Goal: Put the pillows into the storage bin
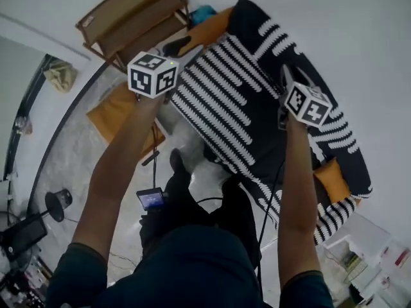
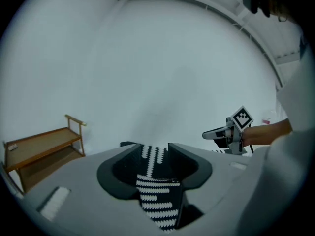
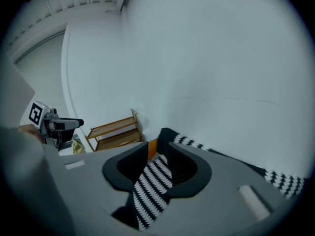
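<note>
Arms (image 1: pixel 119 162) are holding the striped pillow (image 1: pixel 237 108) up, left gripper (image 2: pixel 156 167) and right gripper (image 3: pixel 157 167) both clamping its fabric. Carrying seems in hand; next is finding the bin, not in view.

The pillow (image 1: pixel 231 101) looks knitted cloth, the shelf (image 1: pixel 138 18) matt wood.

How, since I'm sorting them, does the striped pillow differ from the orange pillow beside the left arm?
The striped pillow is black with white stripes; the orange pillow is plain. The striped pillow hangs clamped in the left gripper and right gripper; the orange pillow lies on the floor, untouched.
</note>
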{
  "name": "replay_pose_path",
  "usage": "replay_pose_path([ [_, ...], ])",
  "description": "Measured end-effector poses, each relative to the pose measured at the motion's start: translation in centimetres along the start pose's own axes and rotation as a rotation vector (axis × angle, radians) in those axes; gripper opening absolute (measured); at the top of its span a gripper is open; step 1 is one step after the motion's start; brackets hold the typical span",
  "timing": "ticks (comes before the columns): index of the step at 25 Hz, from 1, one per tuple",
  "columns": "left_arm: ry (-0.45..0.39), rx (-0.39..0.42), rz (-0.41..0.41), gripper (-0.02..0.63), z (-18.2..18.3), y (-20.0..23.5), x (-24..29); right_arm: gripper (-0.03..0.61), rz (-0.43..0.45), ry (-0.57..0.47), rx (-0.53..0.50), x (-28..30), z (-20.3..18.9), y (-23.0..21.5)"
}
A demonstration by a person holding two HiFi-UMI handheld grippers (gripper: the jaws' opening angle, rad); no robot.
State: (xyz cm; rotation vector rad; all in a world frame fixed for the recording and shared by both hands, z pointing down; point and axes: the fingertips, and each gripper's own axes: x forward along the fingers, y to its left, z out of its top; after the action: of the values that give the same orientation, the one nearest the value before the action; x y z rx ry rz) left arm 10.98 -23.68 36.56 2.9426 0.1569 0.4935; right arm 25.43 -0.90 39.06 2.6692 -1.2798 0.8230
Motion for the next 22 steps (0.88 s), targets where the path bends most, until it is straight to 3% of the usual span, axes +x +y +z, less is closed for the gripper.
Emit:
replay_pose_path([
  [5, 0.032, 0.078, -0.144, 0.169, 2.1, -11.1, 8.6, 0.107, -0.121, -0.061, 0.103, -7.7, -1.6, -12.8],
  [11, 0.088, 0.152, -0.357, 0.169, 1.7, -27.3, 19.8, 0.107, -0.313, -0.107, 0.222, -19.0, -6.3, -28.7],
  [16, 0.166, 0.182, -0.515, 0.169, -2.0, -41.0, 27.5, 0.11, -0.451, -0.12, 0.319, -28.1, -12.4, -40.7],
  [22, 0.289, 0.179, -0.673, 0.169, -9.4, -57.3, 35.7, 0.141, -0.618, -0.093, 0.449, -40.2, -23.5, -55.1],
])
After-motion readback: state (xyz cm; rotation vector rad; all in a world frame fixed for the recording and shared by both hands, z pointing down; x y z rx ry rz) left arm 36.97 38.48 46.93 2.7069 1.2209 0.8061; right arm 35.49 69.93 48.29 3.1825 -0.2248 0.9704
